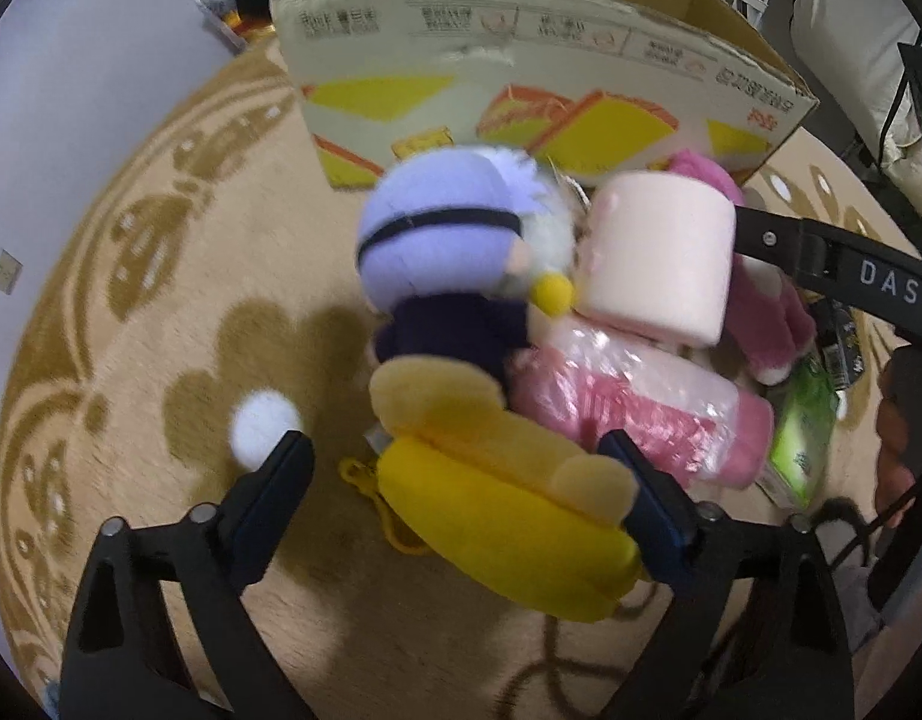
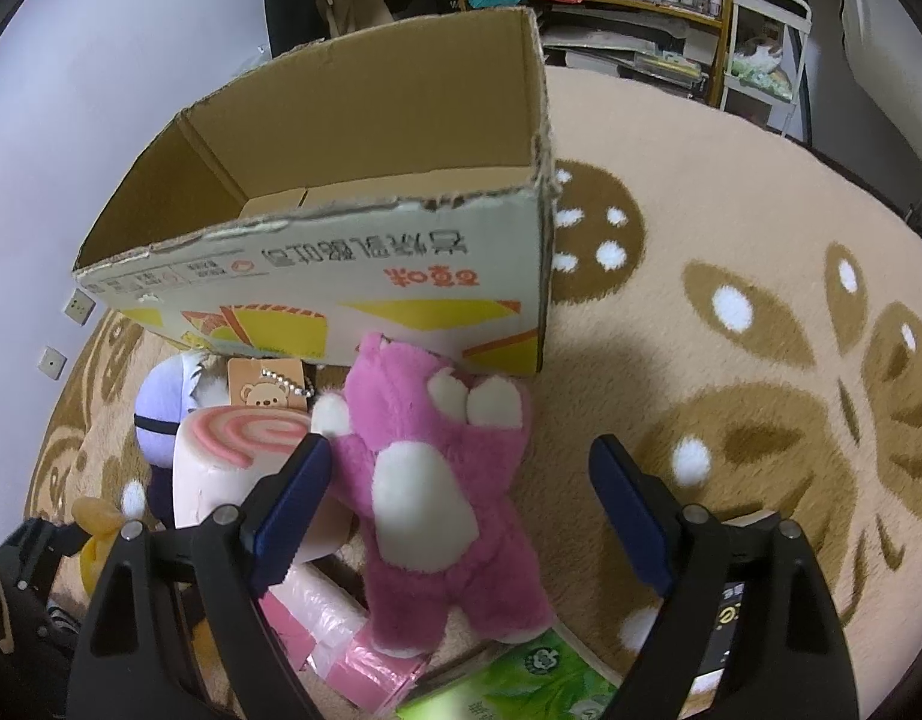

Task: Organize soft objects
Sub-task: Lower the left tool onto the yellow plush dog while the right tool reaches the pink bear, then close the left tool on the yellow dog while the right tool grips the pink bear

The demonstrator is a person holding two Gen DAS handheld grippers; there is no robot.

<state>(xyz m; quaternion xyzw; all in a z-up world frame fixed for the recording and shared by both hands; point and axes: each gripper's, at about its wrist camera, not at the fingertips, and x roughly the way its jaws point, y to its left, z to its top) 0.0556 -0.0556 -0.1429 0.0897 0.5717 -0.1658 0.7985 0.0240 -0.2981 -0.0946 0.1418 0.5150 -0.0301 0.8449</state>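
Observation:
A pile of soft toys lies on the rug before an open cardboard box (image 1: 520, 78). My left gripper (image 1: 455, 456) is open, its fingers either side of a yellow plush (image 1: 502, 510). Beyond it lie a purple-headed doll (image 1: 437, 228), a pink swiss-roll cushion (image 1: 658, 258) and a wrapped pink pack (image 1: 634, 396). My right gripper (image 2: 461, 468) is open over a pink plush bear (image 2: 437, 468), lying on its back. The box (image 2: 341, 180) stands just behind the bear. The roll cushion (image 2: 233, 444) and the doll (image 2: 161, 408) lie to the left.
A green tissue pack (image 2: 520, 684) lies at the near edge, also in the left wrist view (image 1: 802, 438). The beige patterned rug (image 2: 730, 330) spreads to the right. Shelves and a white rack (image 2: 760, 42) stand at the back. The right gripper's arm (image 1: 832, 270) reaches in from the right.

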